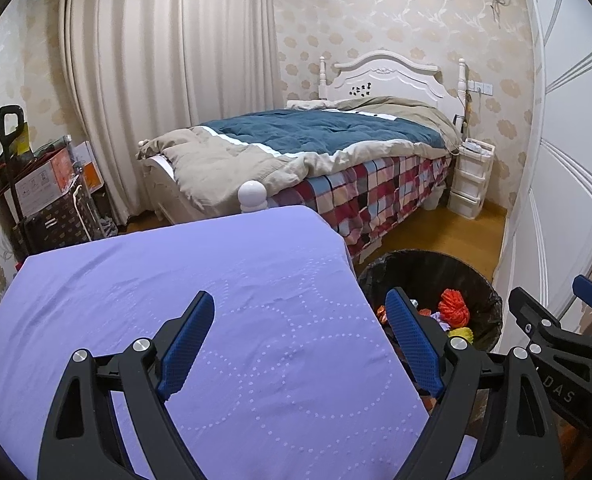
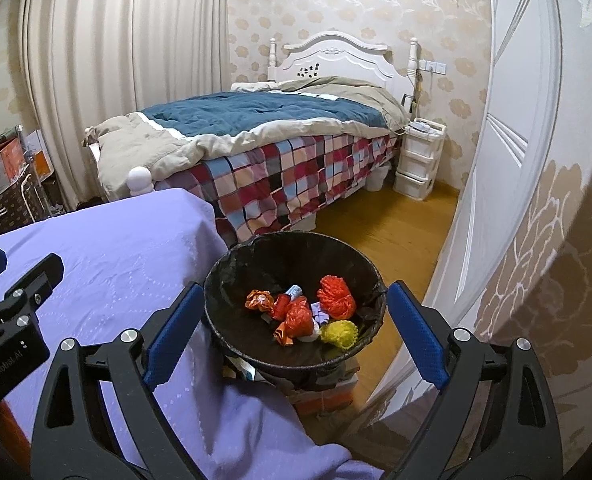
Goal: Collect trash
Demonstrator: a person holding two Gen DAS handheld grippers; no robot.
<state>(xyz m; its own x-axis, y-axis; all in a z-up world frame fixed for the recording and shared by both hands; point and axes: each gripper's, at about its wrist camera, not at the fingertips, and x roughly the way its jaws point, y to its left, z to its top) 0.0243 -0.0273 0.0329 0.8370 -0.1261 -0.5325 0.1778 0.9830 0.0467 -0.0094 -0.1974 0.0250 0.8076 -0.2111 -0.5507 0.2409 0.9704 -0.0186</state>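
A bin lined with a black bag (image 2: pixel 296 246) stands just right of the table under its purple cloth (image 2: pixel 108 272). Inside lie a red-orange net ball (image 2: pixel 335 296), a yellow net ball (image 2: pixel 339 334) and several crumpled orange and red wrappers (image 2: pixel 296 320). My right gripper (image 2: pixel 296 292) hangs over the bin, open, with nothing between its blue pads (image 2: pixel 415 332). My left gripper (image 1: pixel 299 300) is over the purple cloth (image 1: pixel 176 264), open and empty. The bin (image 1: pixel 435 264) and red ball (image 1: pixel 453 306) show to its right.
A bed with a plaid sheet (image 2: pixel 288 184) and a blue quilt fills the middle of the room. A white drawer unit (image 2: pixel 415 160) stands by its head. A white door (image 2: pixel 507 140) is at the right, stacked boxes (image 1: pixel 48 184) at the left, and an orange box (image 2: pixel 323 396) under the bin.
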